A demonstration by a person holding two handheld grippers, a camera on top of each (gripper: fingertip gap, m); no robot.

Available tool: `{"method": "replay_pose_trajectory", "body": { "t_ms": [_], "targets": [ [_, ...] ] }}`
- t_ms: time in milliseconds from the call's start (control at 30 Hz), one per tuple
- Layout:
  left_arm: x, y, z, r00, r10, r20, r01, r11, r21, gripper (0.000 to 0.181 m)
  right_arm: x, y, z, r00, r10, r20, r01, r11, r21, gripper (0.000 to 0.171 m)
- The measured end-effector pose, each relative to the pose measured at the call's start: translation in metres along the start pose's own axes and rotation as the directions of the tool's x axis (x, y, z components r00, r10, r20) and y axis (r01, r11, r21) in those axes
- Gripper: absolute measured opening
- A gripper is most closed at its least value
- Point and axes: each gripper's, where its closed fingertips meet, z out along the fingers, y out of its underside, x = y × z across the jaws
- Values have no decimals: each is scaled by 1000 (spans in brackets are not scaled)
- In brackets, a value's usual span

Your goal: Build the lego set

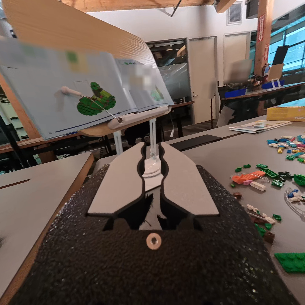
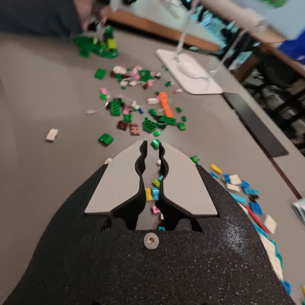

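My left gripper (image 1: 152, 145) is narrowly open and empty, held above the grey table (image 1: 214, 165) and pointing at the white base of the book stand (image 1: 151, 171). The open instruction booklet (image 1: 66, 92) rests on that stand. My right gripper (image 2: 153, 143) is narrowly open and empty, low over the table (image 2: 49, 165). A small green piece (image 2: 156, 143) lies on the table just past its tips. The partly built green model (image 2: 99, 44) stands at the far left, blurred. Loose green, brown, pink and white pieces (image 2: 132, 107) lie between it and my right gripper.
An orange brick separator (image 2: 165, 105) lies among the pieces; it also shows in the left wrist view (image 1: 247, 177). Blue, white and yellow pieces (image 2: 239, 184) lie at the right. A yellow box (image 1: 285, 113) and booklets (image 1: 259, 126) sit at the back. The stand base (image 2: 189, 72) is far right. Across from one pair of fingers to the other is roughly 35 cm. The orange brick separator (image 2: 165, 105) lies around 15 cm away from my right fingertips. Look for it in the left wrist view (image 1: 252, 175) too.
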Motion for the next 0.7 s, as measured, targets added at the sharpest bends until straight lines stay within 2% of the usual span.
{"method": "replay_pose_trajectory", "body": {
  "t_ms": [100,200,300,500,700],
  "targets": [
    [16,2,4,998,16,-59,-17,1000,-19,14,-29,14,19,984,-61,168,81,990,-113,14],
    [28,4,5,993,66,-98,-70,997,-36,14,-56,18,28,938,-80,338,135,981,-142,15],
    [28,1,4,989,117,-91,-120,992,-26,13,-70,19,34,891,-90,445,173,973,-151,20],
    [15,0,2,995,80,-58,-81,996,-22,13,-76,17,47,829,-117,546,238,959,-155,27],
    [7,2,2,996,77,-35,-78,997,-27,14,-76,20,49,761,-160,628,324,933,-156,27]
  ]
}}
